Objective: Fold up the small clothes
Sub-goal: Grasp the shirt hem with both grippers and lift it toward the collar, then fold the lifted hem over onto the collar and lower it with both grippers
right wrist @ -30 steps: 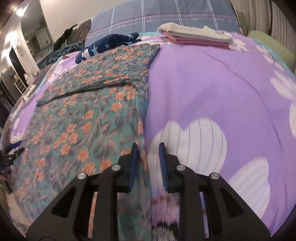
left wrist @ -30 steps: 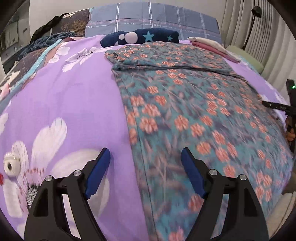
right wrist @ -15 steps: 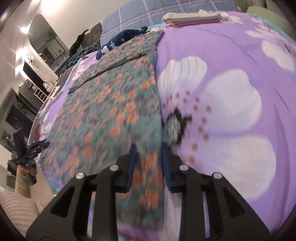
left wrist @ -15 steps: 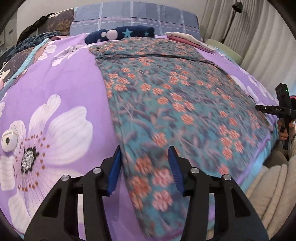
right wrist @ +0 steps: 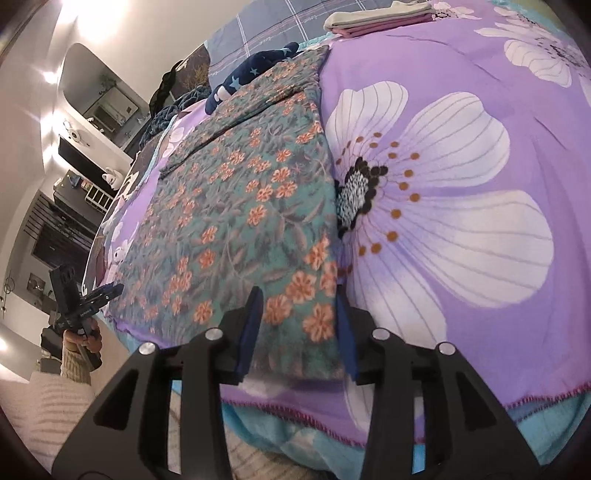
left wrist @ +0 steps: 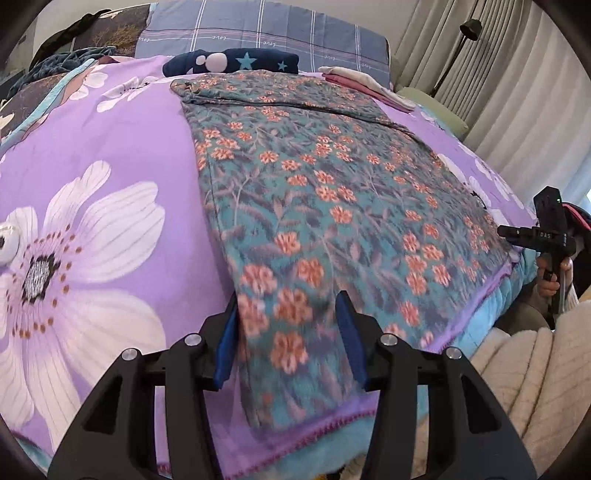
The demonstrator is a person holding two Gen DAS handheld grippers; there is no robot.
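Purple bedspread, pillowcase (lettering unreadable), floral garment

Bare purple bedspread either side of the floral garment; folded clothes and star-print bundle far off by the pillows.

The floral garment is soft matt cloth on a smooth purple bedspread.

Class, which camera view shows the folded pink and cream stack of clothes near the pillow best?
The right wrist view: the folded stack lies unobstructed at the top, both layers distinct. The left wrist view shows it smaller, partly hidden behind the floral garment.
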